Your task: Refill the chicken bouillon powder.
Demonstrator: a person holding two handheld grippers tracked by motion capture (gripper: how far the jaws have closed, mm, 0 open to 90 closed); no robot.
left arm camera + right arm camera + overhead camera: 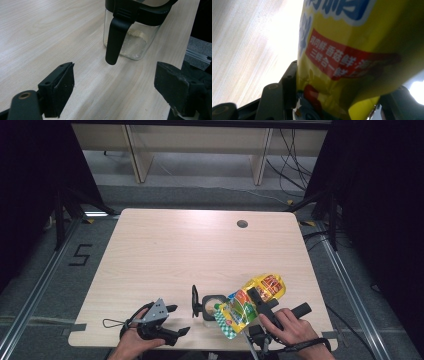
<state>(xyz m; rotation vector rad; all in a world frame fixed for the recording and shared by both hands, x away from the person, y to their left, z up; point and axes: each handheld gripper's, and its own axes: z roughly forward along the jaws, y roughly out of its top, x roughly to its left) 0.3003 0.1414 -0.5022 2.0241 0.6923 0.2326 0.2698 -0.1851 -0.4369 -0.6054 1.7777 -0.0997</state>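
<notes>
A clear jar (212, 306) with a black rim and an open black lid (194, 301) stands near the table's front edge; pale powder lies in its bottom (135, 42). My right gripper (257, 301) is shut on a yellow snack pouch (252, 302), which is tilted with its lower end over the jar's mouth. The pouch (352, 57) sits pinched between the jaws in the right gripper view. My left gripper (175, 320) stands open on the table left of the jar, jaws wide apart with nothing between them (115, 90). The jar's black latch (113, 40) hangs toward it.
The wooden table (175, 250) stretches bare behind the jar, with a round cable hole (242, 224) at the back right. The table's front edge runs just under both hands. Shelving and cables lie on the floor beyond.
</notes>
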